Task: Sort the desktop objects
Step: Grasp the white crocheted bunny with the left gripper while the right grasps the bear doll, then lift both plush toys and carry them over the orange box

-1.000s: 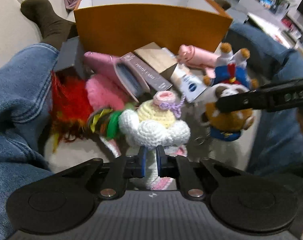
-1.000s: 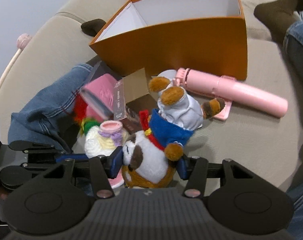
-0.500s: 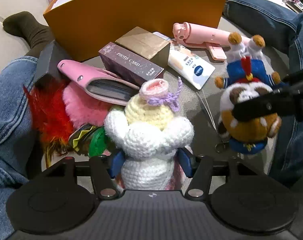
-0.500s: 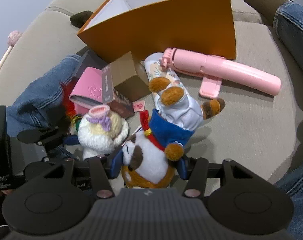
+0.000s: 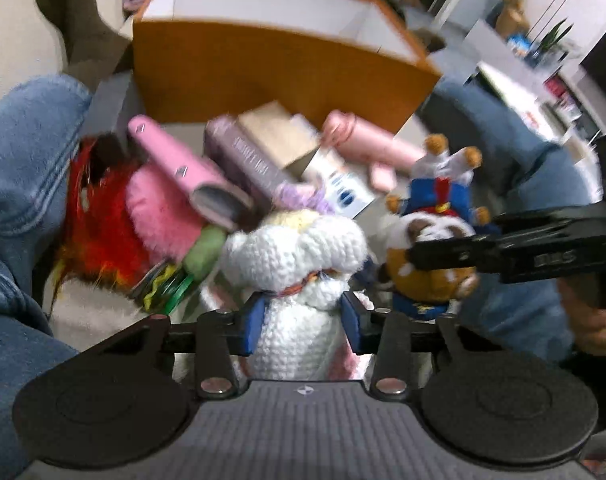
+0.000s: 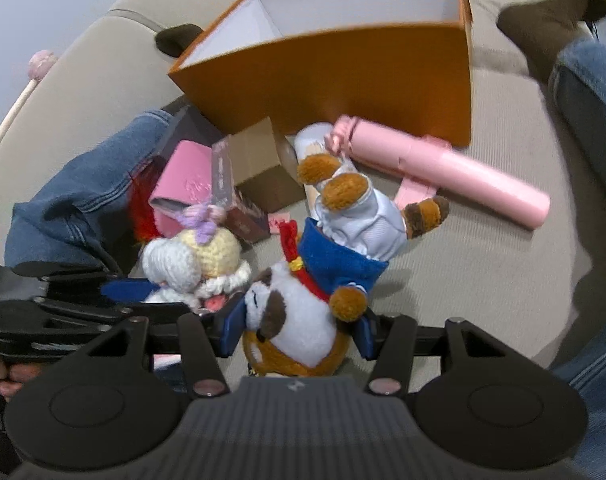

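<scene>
crochet doll [image 5: 299,280] now deeper between jaws

1. You are holding the crocheted doll [image 5: 299,280] left of the plush dog [image 6: 303,300].
2. The box [image 6: 343,76] is standing behind both.
3. The tube [image 6: 451,168] is lying before the box.

A home living room. A beige fabric sofa cushion [image 6: 443,264] fills the frame's lower right. White shelving with a green potted plant [image 5: 551,36] stands upper right.
</scene>
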Tool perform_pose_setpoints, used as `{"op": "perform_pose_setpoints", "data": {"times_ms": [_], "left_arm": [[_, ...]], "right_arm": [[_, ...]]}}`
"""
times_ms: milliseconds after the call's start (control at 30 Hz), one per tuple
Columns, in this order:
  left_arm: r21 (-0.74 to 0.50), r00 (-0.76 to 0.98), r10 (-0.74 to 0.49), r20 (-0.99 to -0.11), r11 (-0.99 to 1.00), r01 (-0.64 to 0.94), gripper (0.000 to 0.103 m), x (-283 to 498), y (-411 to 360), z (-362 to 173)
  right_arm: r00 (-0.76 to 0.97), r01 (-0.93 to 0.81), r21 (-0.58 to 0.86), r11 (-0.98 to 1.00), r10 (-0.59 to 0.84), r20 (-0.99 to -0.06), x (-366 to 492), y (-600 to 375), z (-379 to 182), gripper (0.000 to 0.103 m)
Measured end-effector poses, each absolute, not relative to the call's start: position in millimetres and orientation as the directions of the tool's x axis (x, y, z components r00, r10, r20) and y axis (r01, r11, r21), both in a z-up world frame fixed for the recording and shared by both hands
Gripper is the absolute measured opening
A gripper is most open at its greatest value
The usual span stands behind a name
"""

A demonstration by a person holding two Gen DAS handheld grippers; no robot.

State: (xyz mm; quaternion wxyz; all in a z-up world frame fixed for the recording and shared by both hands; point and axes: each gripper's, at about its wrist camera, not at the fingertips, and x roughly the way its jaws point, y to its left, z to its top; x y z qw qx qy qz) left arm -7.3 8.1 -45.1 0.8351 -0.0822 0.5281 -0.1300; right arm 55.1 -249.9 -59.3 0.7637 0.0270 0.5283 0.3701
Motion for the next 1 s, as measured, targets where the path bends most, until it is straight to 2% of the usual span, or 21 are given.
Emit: {"op": "perform_pose_setpoints", "data": {"times_ms": [67, 100, 267, 300, 367, 400, 433, 533, 600, 900, 1000], "left_arm": [[-0.285, 0.442, -0.318, -0.839, 0.948, 0.141, 0.025, -5.7, 7.2, -31.0], [-0.282, 0.458, -0.320, -0.829, 0.947, 0.151, 0.001, -4.2, 6.4, -25.2], [-0.225, 0.413, -0.276, -0.868, 0.960, 0.169, 0.001, 7.3, -6.0, -34.0], [-0.234, 0.385, -0.284, -0.878, 0.957, 0.171, 0.004, 5.0, -6.5, -38.0], [-0.258, 0.329, -0.299, -0.896, 0.952, 0.163, 0.026, 2.3, -5.8, -47.9], [-0.267, 0.314, -0.303, -0.900, 0.951, 0.152, 0.050, 1.3, -5.3, -51.6], [-0.276, 0.302, -0.309, -0.902, 0.950, 0.148, 0.066, 0.0, -5.0, -55.1], [-0.300, 0.253, -0.342, -0.905, 0.935, 0.188, 0.067, -4.3, -10.2, -62.9], [-0.333, 0.214, -0.377, -0.901, 0.918, 0.214, 0.074, -6.7, -15.7, -67.3], [-0.364, 0.050, -0.378, -0.924, 0.914, 0.178, 0.080, -0.9, -32.1, -115.1], [-0.325, 0.044, -0.339, -0.940, 0.925, 0.196, 0.080, 0.5, -42.8, -129.8]], "right_arm": [[0.185, -0.564, 0.421, 0.710, 0.605, -0.774, 56.4, -250.8, -48.2, 0.056], [0.190, -0.576, 0.417, 0.703, 0.612, -0.768, 57.0, -250.5, -43.7, 0.056], [0.195, -0.587, 0.387, 0.711, 0.588, -0.785, 61.1, -244.6, -43.9, 0.056], [0.189, -0.581, 0.389, 0.715, 0.583, -0.790, 60.9, -245.4, -48.1, 0.056], [0.164, -0.562, 0.412, 0.717, 0.585, -0.794, 60.5, -248.9, -56.0, 0.056], [0.154, -0.552, 0.420, 0.720, 0.584, -0.797, 60.6, -250.9, -59.3, 0.056], [0.147, -0.542, 0.425, 0.725, 0.580, -0.801, 60.0, -252.8, -62.8, 0.056], [0.135, -0.513, 0.433, 0.741, 0.568, -0.812, 60.6, -259.0, -70.1, 0.056], [0.136, -0.498, 0.438, 0.748, 0.567, -0.813, 60.8, -263.7, -71.5, 0.056], [0.141, -0.489, 0.450, 0.747, 0.577, -0.805, 56.8, -266.3, -71.7, 0.056], [0.136, -0.487, 0.453, 0.747, 0.577, -0.805, 56.8, -266.4, -73.6, 0.056]]}}
